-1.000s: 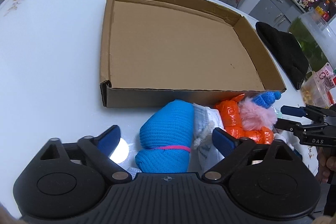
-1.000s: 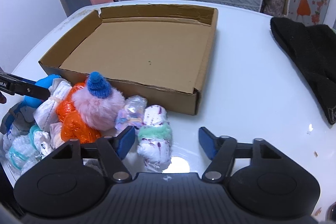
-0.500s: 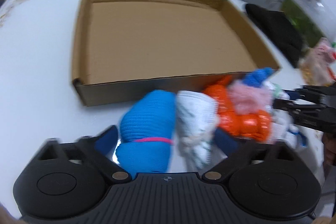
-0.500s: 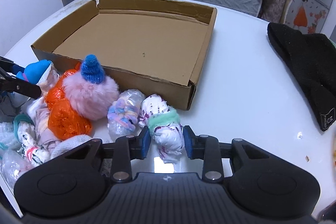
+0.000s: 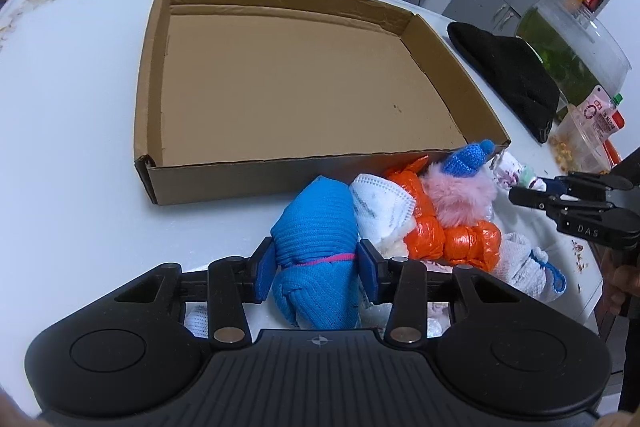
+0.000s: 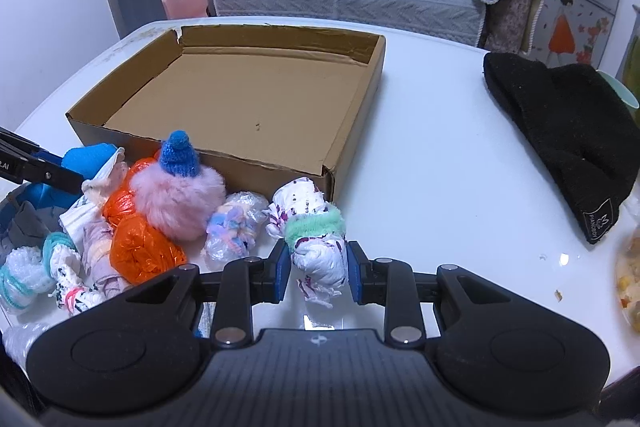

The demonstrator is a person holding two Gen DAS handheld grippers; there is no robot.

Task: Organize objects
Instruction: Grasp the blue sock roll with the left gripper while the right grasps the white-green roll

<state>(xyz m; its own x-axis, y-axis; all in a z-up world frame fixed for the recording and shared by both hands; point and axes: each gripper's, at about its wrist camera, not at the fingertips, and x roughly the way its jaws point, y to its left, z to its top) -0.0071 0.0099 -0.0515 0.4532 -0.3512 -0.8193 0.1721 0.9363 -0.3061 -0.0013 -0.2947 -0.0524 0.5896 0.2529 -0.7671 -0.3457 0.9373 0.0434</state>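
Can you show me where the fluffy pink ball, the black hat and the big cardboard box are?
fluffy pink ball point(image 6: 178, 205), right wrist view, middle of its fur.
black hat point(image 6: 568, 131), right wrist view, middle of the knit.
cardboard box point(image 5: 288, 83), left wrist view, bare floor.

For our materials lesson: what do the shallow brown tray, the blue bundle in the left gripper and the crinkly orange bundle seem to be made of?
Shallow brown tray: corrugated cardboard, matte, with torn, ragged wall edges.
Blue bundle, held by the left gripper: ribbed knit fabric, probably yarn, tied by a pink band.
Crinkly orange bundle: thin glossy plastic film, likely a bag; shiny creases.
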